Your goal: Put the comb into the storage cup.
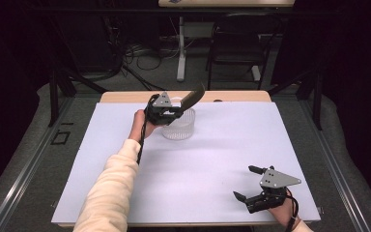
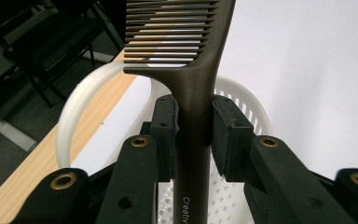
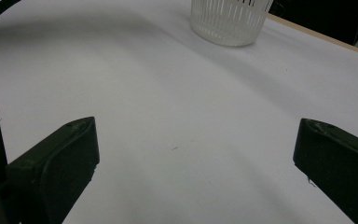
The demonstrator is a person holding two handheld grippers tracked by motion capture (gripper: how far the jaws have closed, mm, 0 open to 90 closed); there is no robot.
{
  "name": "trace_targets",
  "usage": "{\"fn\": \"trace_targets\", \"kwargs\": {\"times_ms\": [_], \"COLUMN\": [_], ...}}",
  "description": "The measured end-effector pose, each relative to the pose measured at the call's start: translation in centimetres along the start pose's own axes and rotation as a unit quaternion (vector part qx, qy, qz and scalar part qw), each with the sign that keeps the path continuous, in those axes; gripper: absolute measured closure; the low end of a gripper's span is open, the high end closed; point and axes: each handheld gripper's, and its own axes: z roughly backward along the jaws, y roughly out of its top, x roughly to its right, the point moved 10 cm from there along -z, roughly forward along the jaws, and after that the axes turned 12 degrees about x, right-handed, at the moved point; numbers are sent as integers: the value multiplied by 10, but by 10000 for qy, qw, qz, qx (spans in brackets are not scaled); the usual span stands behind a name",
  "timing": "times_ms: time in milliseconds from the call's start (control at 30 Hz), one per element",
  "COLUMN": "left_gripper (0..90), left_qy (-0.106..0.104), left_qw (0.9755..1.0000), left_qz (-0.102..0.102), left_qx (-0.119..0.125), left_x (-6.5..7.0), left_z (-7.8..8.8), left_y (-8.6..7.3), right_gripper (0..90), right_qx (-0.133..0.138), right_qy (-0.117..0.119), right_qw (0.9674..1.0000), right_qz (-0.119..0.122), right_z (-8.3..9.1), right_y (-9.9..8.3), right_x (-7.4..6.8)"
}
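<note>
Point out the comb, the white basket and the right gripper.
comb (image 2: 193,93): left gripper view, on its handle above the jaws.
white basket (image 1: 178,129): high view, on its slotted wall.
right gripper (image 1: 247,182): high view, between its open fingertips.

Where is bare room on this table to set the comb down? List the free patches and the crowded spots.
Free: the white sheet between the basket and the right tool, open and holding nothing, plus the sheet's right side beyond the basket. Crowded: the far edge, where the left tool grips the comb over the basket.
</note>
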Motion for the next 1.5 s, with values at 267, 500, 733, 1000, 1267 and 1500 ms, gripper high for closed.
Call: {"fn": "trace_targets", "kwargs": {"times_ms": [267, 500, 733, 1000, 1267, 1500], "left_gripper": [718, 718, 717, 715, 706, 503], "left_qy": [-119, -218, -298, -373, -392, -251], "left_qw": [9998, 9994, 9989, 9980, 9970, 9979], "left_qz": [-2, -15, -6, -3, -38, 103], "left_qx": [-155, -281, -368, -514, -659, -593], "left_x": [3, 6, 7, 8, 9, 8], "left_z": [-6, -10, -13, -16, -19, -16], "left_y": [-6, -10, -14, -20, -24, -22], "right_gripper": [0, 0, 0, 0, 0, 0], "right_qx": [-6, -3, -8, -25, -43, -35], "right_qy": [0, -6, -3, 3, -2, -7], "right_qw": [10000, 10000, 10000, 10000, 10000, 10000], "right_qz": [-1, 5, 3, 7, 2, 6], "right_z": [0, 0, 0, 0, 0, 1], "right_y": [0, 0, 0, -1, -1, -1], "right_x": [0, 0, 0, 0, 0, 0]}}
